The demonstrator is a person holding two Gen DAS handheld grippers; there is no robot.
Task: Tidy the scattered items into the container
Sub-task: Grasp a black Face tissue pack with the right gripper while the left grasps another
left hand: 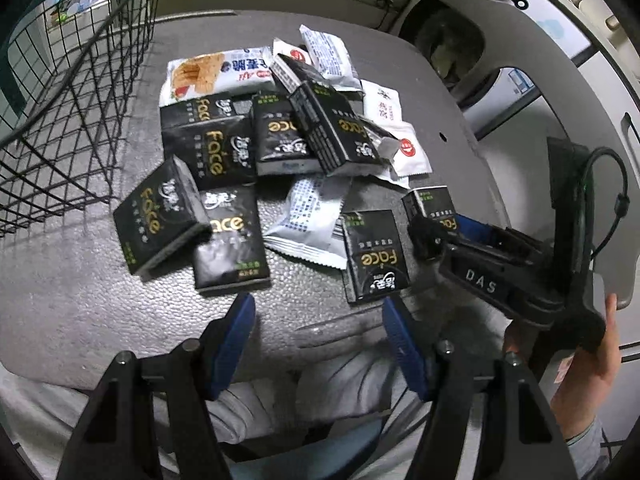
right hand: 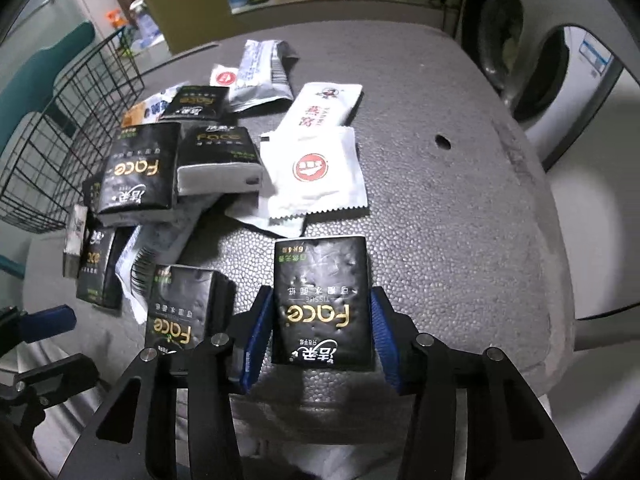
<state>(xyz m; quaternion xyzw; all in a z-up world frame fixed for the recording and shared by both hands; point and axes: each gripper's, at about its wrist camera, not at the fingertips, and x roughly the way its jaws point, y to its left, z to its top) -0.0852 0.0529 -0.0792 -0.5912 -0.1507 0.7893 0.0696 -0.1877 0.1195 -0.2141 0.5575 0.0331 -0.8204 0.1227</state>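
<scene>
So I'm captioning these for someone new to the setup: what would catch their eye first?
A jumble of black Face tissue packs and white snack sachets covers the grey foam table. A black wire basket stands empty at its left edge. The right claw straddles one tissue pack; the left claw hangs open.

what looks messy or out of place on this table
Nothing is damaged. Tissue packs and snack sachets lie heaped askew beside the wire basket, which looks empty; right tongs straddle one pack.
</scene>
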